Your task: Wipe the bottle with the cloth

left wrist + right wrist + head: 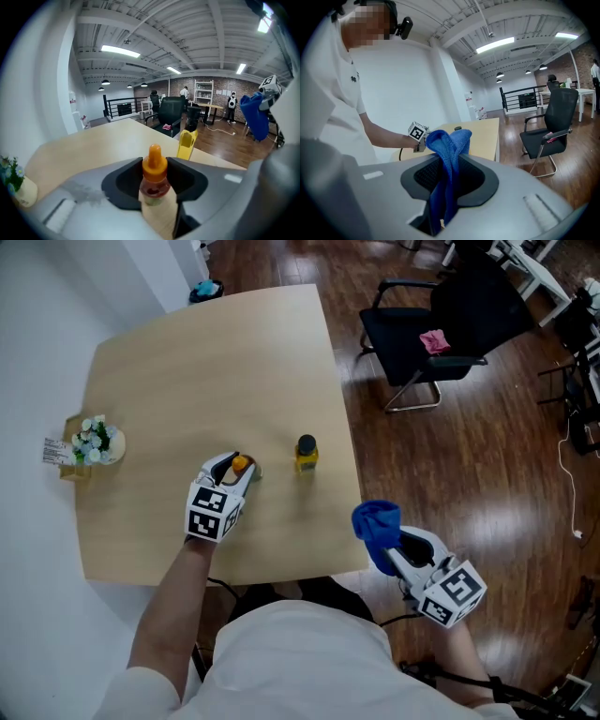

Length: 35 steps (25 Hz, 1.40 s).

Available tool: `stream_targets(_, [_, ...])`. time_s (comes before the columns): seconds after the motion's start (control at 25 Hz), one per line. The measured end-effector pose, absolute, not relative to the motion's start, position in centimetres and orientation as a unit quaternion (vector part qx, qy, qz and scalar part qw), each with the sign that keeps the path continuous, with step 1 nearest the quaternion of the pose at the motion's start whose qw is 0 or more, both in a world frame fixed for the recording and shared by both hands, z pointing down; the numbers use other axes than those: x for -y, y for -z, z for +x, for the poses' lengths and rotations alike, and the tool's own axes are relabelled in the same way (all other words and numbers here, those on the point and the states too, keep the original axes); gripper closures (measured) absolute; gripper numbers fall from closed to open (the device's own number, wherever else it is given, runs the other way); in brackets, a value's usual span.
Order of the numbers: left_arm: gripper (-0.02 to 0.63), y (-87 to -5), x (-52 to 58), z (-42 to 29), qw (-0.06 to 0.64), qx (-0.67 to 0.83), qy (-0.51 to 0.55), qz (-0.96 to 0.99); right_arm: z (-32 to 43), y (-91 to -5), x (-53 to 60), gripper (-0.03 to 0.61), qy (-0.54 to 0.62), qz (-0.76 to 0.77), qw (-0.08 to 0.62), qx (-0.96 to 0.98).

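Blue cloth point(451, 145) fills right tongs point(448, 177); bottle point(153, 180), left tongs point(155, 174).

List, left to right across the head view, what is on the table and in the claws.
Small flower pot → left claw shut on the orange-capped bottle → yellow bottle → blue cloth gripped by the right claw, just off the table edge.
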State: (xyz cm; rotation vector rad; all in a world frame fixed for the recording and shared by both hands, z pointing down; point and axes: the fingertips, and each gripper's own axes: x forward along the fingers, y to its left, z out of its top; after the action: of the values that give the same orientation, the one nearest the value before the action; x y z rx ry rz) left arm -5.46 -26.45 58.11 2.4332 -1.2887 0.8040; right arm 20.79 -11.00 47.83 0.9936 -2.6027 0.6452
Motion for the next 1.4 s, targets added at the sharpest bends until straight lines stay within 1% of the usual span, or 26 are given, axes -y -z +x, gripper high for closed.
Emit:
stream_targets(0.16, [0.456, -55.5, 25.2, -5.6, 0.132, 0.435, -0.259, 0.852, 19.2, -46.4, 11.5, 0.483, -0.206, 0.341, 0.129, 0.908])
stream_targets(0.36, [0.456, -49.7, 22.0, -5.2, 0.118, 0.397, -0.238, 0.878, 15.1, -43.5, 12.7, 0.483, -0.175, 0.317, 0.102, 0.926])
stream_targets(0.56, [0.456, -45.0, 17.8, -5.0, 0.1, 0.348, -0.238, 0.901, 8.8, -38.6, 13.9, 0.484, -0.118, 0.268, 0.074, 0.953])
stream_targets(0.76, [0.456, -42.0, 14.9, -5.3, 0.094, 0.316, -0.233, 0.915, 1.7, -33.8, 13.9, 0.483, -0.062, 0.206, 0.046, 0.975])
stream_targets(0.92, [0.456, -40.6, 13.3, -6.2, 0.085, 0.298, -0.222, 0.924, -2.9, -32.8, 13.0, 0.485, -0.039, 0.172, 0.04, 0.983])
stream_targets(1.04, [0.456, -39.4, 12.7, -6.8, 0.077, 0.288, -0.212, 0.931, -4.2, -33.3, 12.5, 0.485, -0.042, 0.167, 0.039, 0.984])
stream_targets(1.24, [0.456, -37.7, 12.0, -7.5, 0.071, 0.282, -0.202, 0.935, -4.0, -33.9, 12.4, 0.485, -0.065, 0.177, 0.023, 0.982])
stream_targets(1.4, [0.456, -36.2, 11.7, -7.8, 0.071, 0.276, -0.187, 0.94, -3.7, -35.6, 12.1, 0.485, -0.066, 0.192, 0.038, 0.978])
